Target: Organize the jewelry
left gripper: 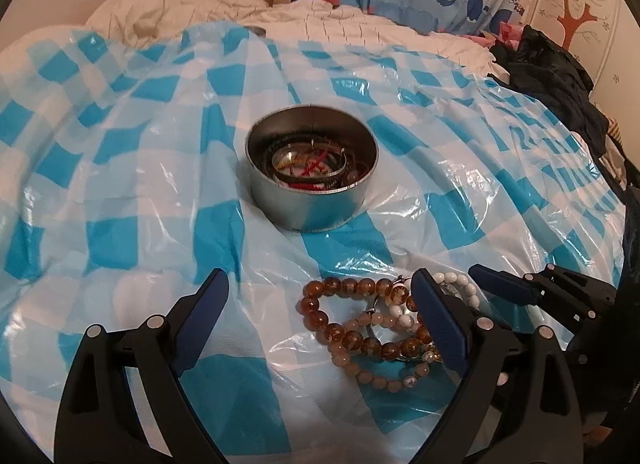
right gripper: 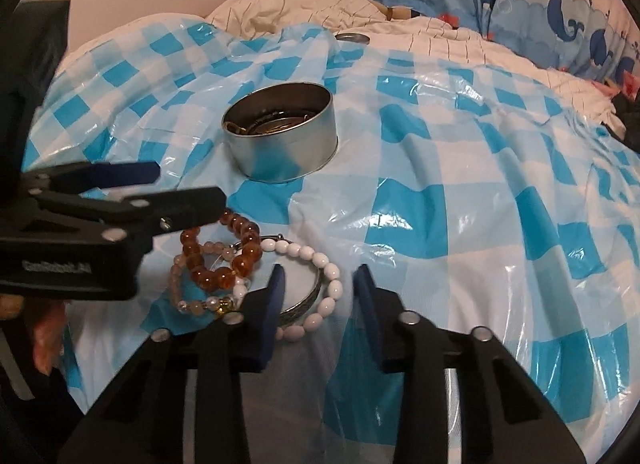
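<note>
Now your right gripper (right gripper: pixel 318 288) straddles the white bead bracelet (right gripper: pixel 324 284), pads not touching; your left gripper (left gripper: pixel 320 320) gapes over the amber bracelet (left gripper: pixel 352 316), near the checkered sheet's (left gripper: pixel 120 183) front edge, metal tin (left gripper: pixel 312 179) beyond.

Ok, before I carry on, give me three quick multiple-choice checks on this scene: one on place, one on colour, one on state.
1. Where does the metal tin stand?
A) on the floor
B) on the checked sheet, beyond the loose bracelets
C) clamped in a hand-held gripper

2. What colour is the beaded bracelet between the fingers of the right hand-held gripper?
A) green
B) black
C) white

3. The tin is:
A) open, with jewelry inside
B) lidded
C) open and empty

Answers: 1 B, it sits on the blue-and-white sheet past the pile; 2 C, white beads cross the gap; 3 A, bands show inside its rim.
</note>
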{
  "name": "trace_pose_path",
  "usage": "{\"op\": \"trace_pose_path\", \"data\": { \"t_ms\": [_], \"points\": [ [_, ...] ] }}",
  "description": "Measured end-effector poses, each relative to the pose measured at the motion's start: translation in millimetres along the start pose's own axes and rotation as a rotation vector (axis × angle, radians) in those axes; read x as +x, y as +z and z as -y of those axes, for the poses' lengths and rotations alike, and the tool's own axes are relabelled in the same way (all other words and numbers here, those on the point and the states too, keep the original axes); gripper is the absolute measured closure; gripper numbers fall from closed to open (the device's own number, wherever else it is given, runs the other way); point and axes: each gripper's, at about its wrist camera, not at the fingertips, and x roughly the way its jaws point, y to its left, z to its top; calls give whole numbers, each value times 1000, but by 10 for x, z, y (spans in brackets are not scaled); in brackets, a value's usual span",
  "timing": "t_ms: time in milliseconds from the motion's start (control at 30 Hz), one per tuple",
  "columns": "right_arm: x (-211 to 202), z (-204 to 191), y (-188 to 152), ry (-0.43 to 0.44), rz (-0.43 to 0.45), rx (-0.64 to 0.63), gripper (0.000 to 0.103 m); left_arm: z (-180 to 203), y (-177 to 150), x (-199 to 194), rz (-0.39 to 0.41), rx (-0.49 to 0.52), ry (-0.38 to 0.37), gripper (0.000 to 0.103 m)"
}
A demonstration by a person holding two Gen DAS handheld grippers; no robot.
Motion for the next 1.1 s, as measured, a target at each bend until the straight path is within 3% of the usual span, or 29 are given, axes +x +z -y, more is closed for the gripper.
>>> {"op": "trace_pose_path", "data": {
  "t_ms": [67, 200, 333, 400, 433, 633, 900, 933, 967, 1000, 1033, 1100],
  "points": [
    [-22, 21, -3, -1, 7, 7, 82, -3, -20, 57, -17, -2, -12, 19],
    [-50, 33, 7, 2, 19, 14, 94, 33, -64, 164, -63, 26, -26, 46],
    [-95, 70, 27, 18, 37, 34, 95, 112, -106, 203, -85, 77, -19, 80],
    [-107, 90, 30, 21, 45, 43, 95, 109, -101, 200, -87, 82, -14, 92],
    [-121, 99, 33, 25, 51, 47, 95, 90, -86, 179, -79, 78, -10, 93],
    [-200, 117, 64, 29, 86, 57, 97, 4, -29, 65, -34, 45, -17, 93],
    [-205, 138, 70, 29, 78, 73, 96, 56, -41, 169, -64, 76, 12, 93],
    [-189, 148, 70, 32, 64, 79, 94, 71, -47, 201, -75, 83, 23, 93],
    [-164, 154, 57, 36, 56, 86, 82, 80, -53, 209, -75, 85, 32, 92],
    [-148, 165, 43, 40, 52, 97, 71, 86, -55, 222, -76, 84, 42, 87],
    [-130, 166, 28, 43, 46, 101, 71, 86, -58, 229, -78, 80, 47, 72],
    [-78, 132, 5, 40, 29, 84, 72, 89, -74, 239, -69, 65, 48, 53]
  ]
}}
